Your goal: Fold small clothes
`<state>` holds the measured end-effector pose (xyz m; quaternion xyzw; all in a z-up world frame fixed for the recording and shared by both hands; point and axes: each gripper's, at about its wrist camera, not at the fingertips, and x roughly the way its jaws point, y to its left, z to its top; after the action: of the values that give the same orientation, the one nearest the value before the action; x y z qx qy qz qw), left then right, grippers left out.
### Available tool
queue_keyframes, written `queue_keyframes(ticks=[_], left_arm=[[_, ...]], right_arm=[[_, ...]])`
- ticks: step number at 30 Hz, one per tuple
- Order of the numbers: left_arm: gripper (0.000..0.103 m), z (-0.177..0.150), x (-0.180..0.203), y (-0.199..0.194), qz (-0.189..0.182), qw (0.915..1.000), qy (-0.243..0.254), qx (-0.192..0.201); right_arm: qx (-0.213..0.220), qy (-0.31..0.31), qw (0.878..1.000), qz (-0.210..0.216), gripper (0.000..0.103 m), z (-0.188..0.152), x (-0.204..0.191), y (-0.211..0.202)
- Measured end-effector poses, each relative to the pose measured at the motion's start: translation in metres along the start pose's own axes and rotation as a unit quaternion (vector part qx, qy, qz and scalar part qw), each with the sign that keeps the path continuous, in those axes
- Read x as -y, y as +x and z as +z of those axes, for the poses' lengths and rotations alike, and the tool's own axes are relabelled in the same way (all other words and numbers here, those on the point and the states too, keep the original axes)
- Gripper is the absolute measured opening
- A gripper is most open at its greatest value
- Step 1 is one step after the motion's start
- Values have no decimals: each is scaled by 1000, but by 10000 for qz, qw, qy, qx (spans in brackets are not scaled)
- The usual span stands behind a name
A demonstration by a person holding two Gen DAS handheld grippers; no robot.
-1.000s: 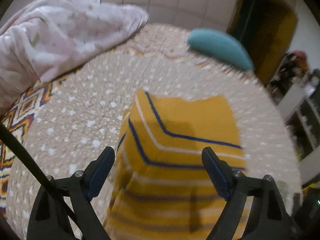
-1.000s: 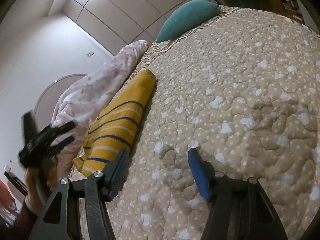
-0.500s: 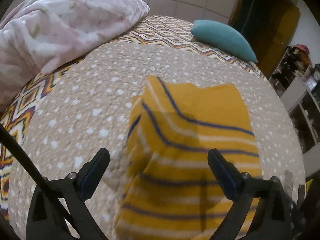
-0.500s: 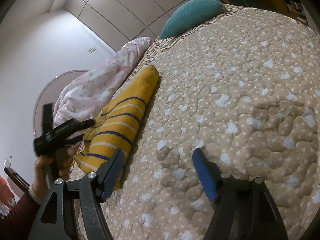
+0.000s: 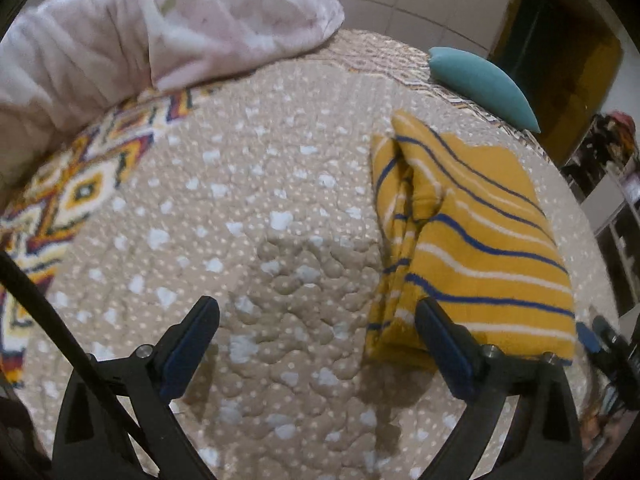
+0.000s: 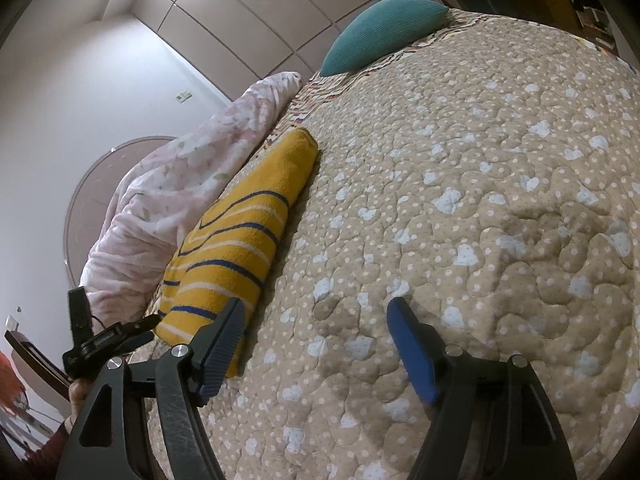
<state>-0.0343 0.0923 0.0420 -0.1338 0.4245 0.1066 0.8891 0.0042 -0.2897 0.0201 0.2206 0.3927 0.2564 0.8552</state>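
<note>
A folded yellow garment (image 5: 472, 236) with blue and white stripes lies flat on the beige quilted bed cover (image 5: 248, 240). My left gripper (image 5: 316, 344) is open and empty, above bare quilt, with the garment beside its right finger. In the right wrist view the garment (image 6: 244, 236) lies at the left. My right gripper (image 6: 316, 340) is open and empty over the quilt, its left finger close to the garment's near edge. The left gripper also shows in the right wrist view (image 6: 104, 340), held in a hand at the far left.
A pink floral blanket (image 5: 152, 32) is bunched at the back left of the bed. A teal pillow (image 5: 480, 80) lies at the far end. A patterned sheet (image 5: 80, 184) shows under the quilt's left edge. Shelves and clutter (image 5: 616, 184) stand right of the bed.
My left gripper has swung left, so the garment went from between its fingers to its right side. The right gripper has hardly moved. The garment stays folded on the bed.
</note>
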Motion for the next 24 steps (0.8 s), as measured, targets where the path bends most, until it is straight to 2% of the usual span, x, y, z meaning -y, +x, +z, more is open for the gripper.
queue_keyframes(ticks=[6,12,17,24], left_arm=[[99,-15,20,-6,362,9973,493,407],[99,-40,17,19,710,9951,679,124],[103,-49,23,22,966,9915,842,230],[103,-48,13,25,615,9964,577,-37]], right_arm=[[2,-1,10000,-1,79,0,0,1],[-3,-6,10000,-7,78,0,0,1],[16,-15,10000,-49,78,0,0,2],[73,-112,9993,-360,78,-10,-5,-5]])
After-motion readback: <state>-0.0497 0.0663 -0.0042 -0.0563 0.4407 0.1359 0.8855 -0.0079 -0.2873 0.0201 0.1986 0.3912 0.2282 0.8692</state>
